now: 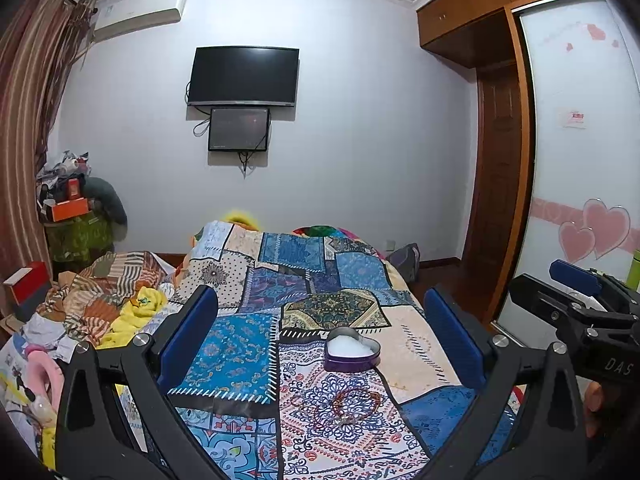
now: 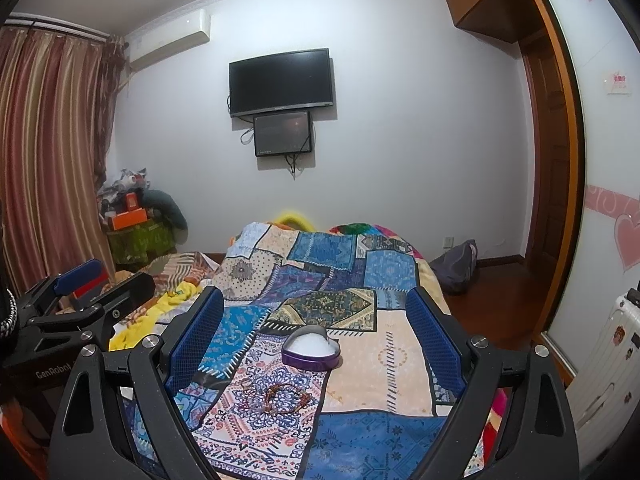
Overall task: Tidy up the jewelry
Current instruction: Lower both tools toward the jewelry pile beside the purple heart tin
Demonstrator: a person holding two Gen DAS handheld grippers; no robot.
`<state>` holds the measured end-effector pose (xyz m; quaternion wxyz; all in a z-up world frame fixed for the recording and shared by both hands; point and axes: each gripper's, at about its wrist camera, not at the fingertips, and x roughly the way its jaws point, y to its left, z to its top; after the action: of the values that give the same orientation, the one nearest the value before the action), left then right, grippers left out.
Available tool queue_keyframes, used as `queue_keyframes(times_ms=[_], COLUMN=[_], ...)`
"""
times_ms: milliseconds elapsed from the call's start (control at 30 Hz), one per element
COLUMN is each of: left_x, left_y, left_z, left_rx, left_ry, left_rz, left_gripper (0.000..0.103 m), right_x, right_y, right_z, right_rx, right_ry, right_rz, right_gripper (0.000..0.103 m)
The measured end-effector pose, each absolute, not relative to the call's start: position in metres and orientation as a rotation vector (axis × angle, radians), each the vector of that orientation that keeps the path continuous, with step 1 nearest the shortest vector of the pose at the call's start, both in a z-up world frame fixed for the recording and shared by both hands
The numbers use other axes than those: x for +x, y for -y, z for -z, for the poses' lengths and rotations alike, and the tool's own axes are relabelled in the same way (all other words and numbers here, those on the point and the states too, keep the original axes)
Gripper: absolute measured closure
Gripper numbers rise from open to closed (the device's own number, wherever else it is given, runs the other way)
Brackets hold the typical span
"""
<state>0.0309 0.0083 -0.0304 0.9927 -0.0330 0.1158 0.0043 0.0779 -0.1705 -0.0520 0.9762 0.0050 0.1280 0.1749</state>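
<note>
Both hand-held grippers, left (image 1: 320,336) and right (image 2: 316,334), hover wide open, empty; bracelets (image 2: 280,398) lie beside the heart tin (image 2: 311,350) on the bed (image 2: 380,432), awaiting pickup.

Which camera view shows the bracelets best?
The right wrist view: the bracelets lie on the patchwork cover, sharper, in front of the heart-shaped tin. The left wrist view shows them fainter, blending into the pattern.

My left gripper (image 1: 320,336): matt black plastic, ribbed blue pads, shiny metal screws.
Purple heart-shaped tin box (image 1: 352,350): glossy metal, white fluffy lining.
Red beaded bracelets (image 1: 340,402): small glossy beads.
Patchwork bedspread (image 1: 240,344): matt printed cloth.
Brown wardrobe (image 1: 464,4): polished wood.
</note>
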Motion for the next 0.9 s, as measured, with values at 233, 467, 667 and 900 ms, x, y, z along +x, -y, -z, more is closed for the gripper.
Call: queue_keyframes(times_ms=[233, 467, 667, 900], left_x=[0.051, 0.082, 0.107, 0.129], left_y=[-0.023, -0.042, -0.050, -0.047], left_z=[0.049, 0.077, 0.106, 0.139], left_rx=[-0.083, -0.106, -0.106, -0.063], left_ry=[-0.293, -0.410, -0.521, -0.638], left_rz=[-0.048, -0.084, -0.095, -0.060], left_gripper=[0.000, 0.000, 0.000, 0.013], right_x=[0.093, 0.124, 0.146, 0.159], right_y=[0.165, 0.158, 0.152, 0.142], right_z=[0.063, 0.094, 0.122, 0.151], right_rx=[-0.004, -0.037, -0.037, -0.085], right_ry=[-0.313, -0.456, -0.596, -0.694], right_rz=[-0.341, -0.340, -0.371, -0.408], right_gripper=[0.012, 0.012, 0.012, 0.012])
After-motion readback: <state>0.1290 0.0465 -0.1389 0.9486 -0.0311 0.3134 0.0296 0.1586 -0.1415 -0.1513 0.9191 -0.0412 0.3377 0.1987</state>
